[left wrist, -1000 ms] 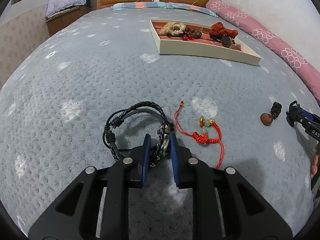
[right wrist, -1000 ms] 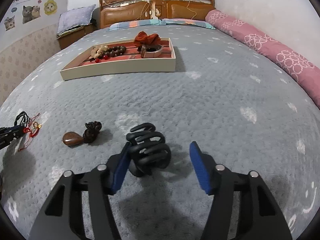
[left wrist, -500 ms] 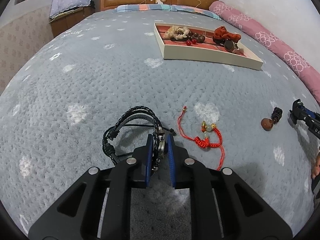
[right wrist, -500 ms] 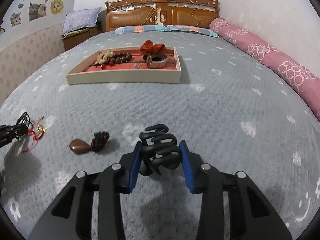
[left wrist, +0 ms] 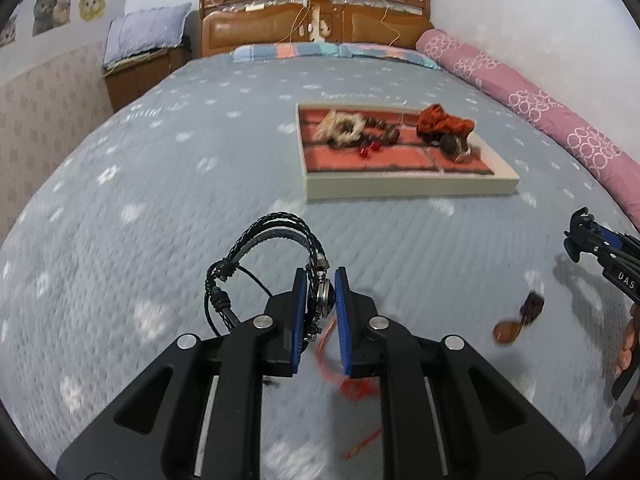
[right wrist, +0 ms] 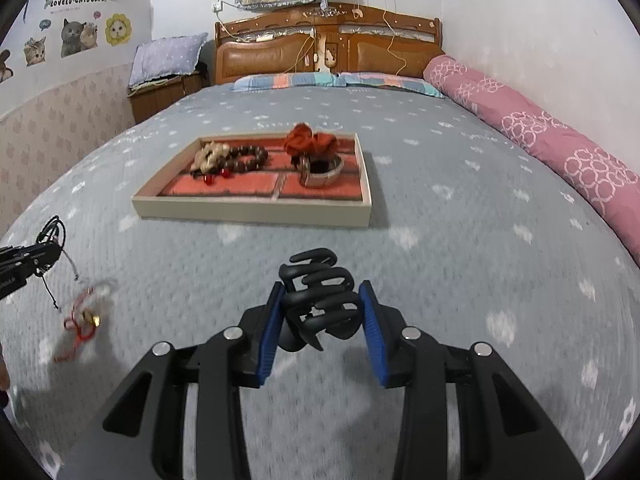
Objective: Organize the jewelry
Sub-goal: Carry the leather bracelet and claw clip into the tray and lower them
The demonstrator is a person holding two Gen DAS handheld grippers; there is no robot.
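Observation:
My left gripper (left wrist: 321, 280) is shut on a black braided bracelet (left wrist: 276, 240) and holds it above the grey bed cover. My right gripper (right wrist: 322, 300) is shut on a black claw hair clip (right wrist: 320, 296), also lifted off the bed. The jewelry tray (left wrist: 408, 188) with red lining lies ahead in both views (right wrist: 252, 210); it holds a beaded bracelet, a cream piece, an orange scrunchie and a watch. A red cord bracelet (right wrist: 82, 320) lies on the bed, under my left gripper (left wrist: 352, 384). A brown pendant (left wrist: 510, 330) lies to the right.
A pink bolster (right wrist: 552, 144) runs along the right edge of the bed. The wooden headboard (right wrist: 328, 48) and pillows are at the far end. A nightstand with a cushion (right wrist: 168, 80) stands at the back left. The right gripper shows at the left view's edge (left wrist: 600, 248).
Both grippers closed on their items, the left on the bracelet and the right on the hair clip, and lifted them off the bed toward the tray.

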